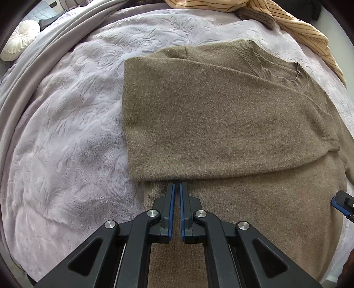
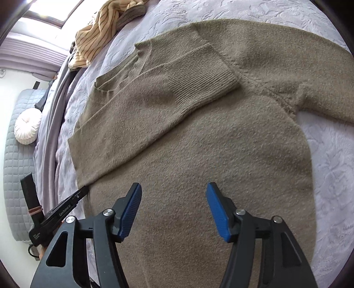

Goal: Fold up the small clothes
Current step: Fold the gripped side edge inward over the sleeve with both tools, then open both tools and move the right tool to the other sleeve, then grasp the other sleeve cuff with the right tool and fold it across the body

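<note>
A brown-olive knit sweater (image 1: 221,115) lies flat on the lilac bedspread (image 1: 66,133), its left sleeve folded across the chest. My left gripper (image 1: 177,185) is shut, its blue-padded tips at the lower edge of the folded sleeve; whether it pinches fabric I cannot tell. In the right wrist view the sweater (image 2: 188,144) fills the middle, with the ribbed cuff (image 2: 205,75) lying over the chest. My right gripper (image 2: 173,188) is open and empty above the sweater's lower body. The left gripper (image 2: 73,199) shows at the sweater's left edge.
A striped orange garment (image 1: 298,24) and a brown knit piece (image 1: 258,16) lie at the far edge of the bed. A round white cushion (image 1: 17,39) and grey quilted pad (image 2: 15,155) lie beyond the bed's left side. A grey blanket (image 1: 44,55) runs along that side.
</note>
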Demonstrator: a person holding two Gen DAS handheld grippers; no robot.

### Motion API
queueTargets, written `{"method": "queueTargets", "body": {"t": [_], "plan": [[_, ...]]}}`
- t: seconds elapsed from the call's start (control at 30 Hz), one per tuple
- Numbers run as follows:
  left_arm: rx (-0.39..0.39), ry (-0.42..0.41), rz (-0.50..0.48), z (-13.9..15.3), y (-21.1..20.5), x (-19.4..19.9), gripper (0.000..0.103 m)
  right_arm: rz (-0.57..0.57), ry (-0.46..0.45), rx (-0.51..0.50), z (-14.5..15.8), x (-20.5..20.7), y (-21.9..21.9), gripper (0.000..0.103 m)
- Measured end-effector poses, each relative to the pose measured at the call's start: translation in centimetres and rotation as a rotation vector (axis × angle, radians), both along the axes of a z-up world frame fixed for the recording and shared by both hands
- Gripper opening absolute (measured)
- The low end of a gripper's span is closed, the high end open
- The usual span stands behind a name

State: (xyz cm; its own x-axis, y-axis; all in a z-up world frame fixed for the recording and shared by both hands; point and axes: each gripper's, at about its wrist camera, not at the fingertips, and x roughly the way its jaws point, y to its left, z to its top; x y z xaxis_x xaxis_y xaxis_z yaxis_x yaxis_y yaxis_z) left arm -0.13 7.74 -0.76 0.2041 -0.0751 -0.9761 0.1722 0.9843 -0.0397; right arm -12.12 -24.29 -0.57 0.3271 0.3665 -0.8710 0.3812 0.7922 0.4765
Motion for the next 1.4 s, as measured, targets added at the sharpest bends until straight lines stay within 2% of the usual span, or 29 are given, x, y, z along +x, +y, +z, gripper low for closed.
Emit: {"method": "queueTargets", "body": {"t": [0.27,0.43,0.5,0.6,0.63,0.67,0.7,0.73,0.87,1.03,1.13,1.23,1.4], "plan": [[0.012,0.000,0.015,0.4,-0.2,-0.6,0.005,0.007,-0.002,0.005,0.0,-0.3,0.5,0.075],[0.023,0.006,0.023,0.4,-0.2,-1.0,0.005,0.003,-0.001,0.006,-0.1,-0.5,0.4,0.076],[0.025,0.004,0.028,0.4,-0.7,-1.2,0.005,0.000,-0.002,0.008,-0.1,-0.6,0.3,0.081],[0.017,-0.002,0.034,0.5,-0.8,-1.4,0.007,-0.002,-0.005,0.010,0.0,-0.7,0.3,0.081],[0.013,-0.003,0.039,0.5,-0.7,-1.4,0.020,-0.003,-0.006,0.011,0.0,-0.7,0.4,0.081],[0.005,-0.001,0.042,0.6,-0.5,-1.5,0.084,-0.002,-0.006,0.011,0.0,-0.7,0.4,0.081],[0.000,-0.005,0.055,0.7,-0.2,-1.4,0.099,-0.002,-0.006,0.012,0.0,-0.7,0.4,0.081],[-0.001,-0.021,0.063,0.6,-0.2,-1.4,0.103,-0.004,-0.005,0.010,0.0,-0.8,0.4,0.081],[-0.007,-0.030,0.037,-0.7,-0.7,-1.7,0.102,-0.008,-0.014,0.016,0.0,-0.9,0.5,0.082],[0.064,-0.055,0.036,-2.0,-1.3,-2.1,0.102,-0.022,-0.020,0.029,-0.1,-1.2,0.2,0.082],[0.093,-0.025,0.039,-3.8,-1.4,-1.5,0.102,-0.032,-0.031,0.035,0.0,-1.7,-0.5,0.082],[0.071,0.017,0.016,-5.4,-1.8,-1.2,0.102,-0.064,-0.045,0.058,0.0,-2.5,-2.1,0.083],[0.014,0.005,-0.056,-6.5,-4.4,-2.1,0.102,-0.182,-0.079,0.087,0.1,-5.1,-7.0,0.083]]}}
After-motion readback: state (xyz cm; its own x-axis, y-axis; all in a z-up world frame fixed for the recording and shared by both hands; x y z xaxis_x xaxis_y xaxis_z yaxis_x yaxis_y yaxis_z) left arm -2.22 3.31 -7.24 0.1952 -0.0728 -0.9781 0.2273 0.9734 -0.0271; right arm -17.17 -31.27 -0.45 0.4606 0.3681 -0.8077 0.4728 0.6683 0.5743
